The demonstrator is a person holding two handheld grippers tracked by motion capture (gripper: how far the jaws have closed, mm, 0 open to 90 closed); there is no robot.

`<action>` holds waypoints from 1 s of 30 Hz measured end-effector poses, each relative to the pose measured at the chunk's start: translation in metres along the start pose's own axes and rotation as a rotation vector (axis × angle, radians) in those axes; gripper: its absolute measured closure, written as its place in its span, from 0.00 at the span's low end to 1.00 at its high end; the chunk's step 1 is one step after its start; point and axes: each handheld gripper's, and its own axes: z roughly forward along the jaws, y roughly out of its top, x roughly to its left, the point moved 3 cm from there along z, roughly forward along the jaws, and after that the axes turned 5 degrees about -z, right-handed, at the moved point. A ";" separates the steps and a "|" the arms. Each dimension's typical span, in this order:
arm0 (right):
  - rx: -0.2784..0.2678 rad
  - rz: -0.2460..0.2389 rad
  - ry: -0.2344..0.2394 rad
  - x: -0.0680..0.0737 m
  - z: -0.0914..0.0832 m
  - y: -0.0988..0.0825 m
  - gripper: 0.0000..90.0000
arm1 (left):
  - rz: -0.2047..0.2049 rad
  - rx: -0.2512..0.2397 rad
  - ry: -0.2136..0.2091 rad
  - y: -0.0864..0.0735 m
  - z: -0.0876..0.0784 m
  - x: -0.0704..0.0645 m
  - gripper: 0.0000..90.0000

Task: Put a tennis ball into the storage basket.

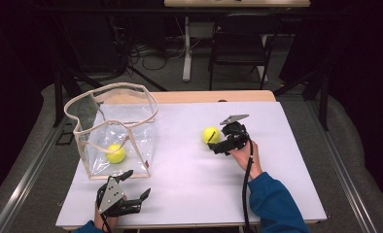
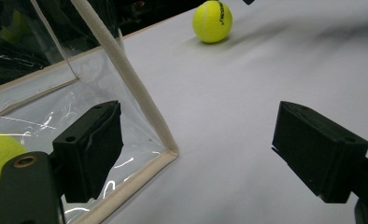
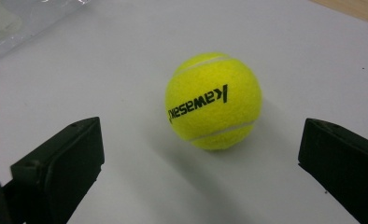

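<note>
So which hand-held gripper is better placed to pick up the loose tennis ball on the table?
Right. The right hand-held gripper is open, with the loose tennis ball just ahead between its jaws. The left hand-held gripper sits by the clear bag's near corner, far from that ball.

Place: lab or test room | evidence: loose cables [image 1: 150, 56] lying on grey carpet at top centre; folding chair [image 1: 240, 43] standing upper right; black curtains hanging at both edges; white-topped table [image 1: 277, 160] sitting centre frame
</note>
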 end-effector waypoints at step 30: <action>0.043 0.021 0.023 -0.008 0.040 0.009 0.00 | -0.002 0.000 -0.001 0.000 0.001 0.000 0.18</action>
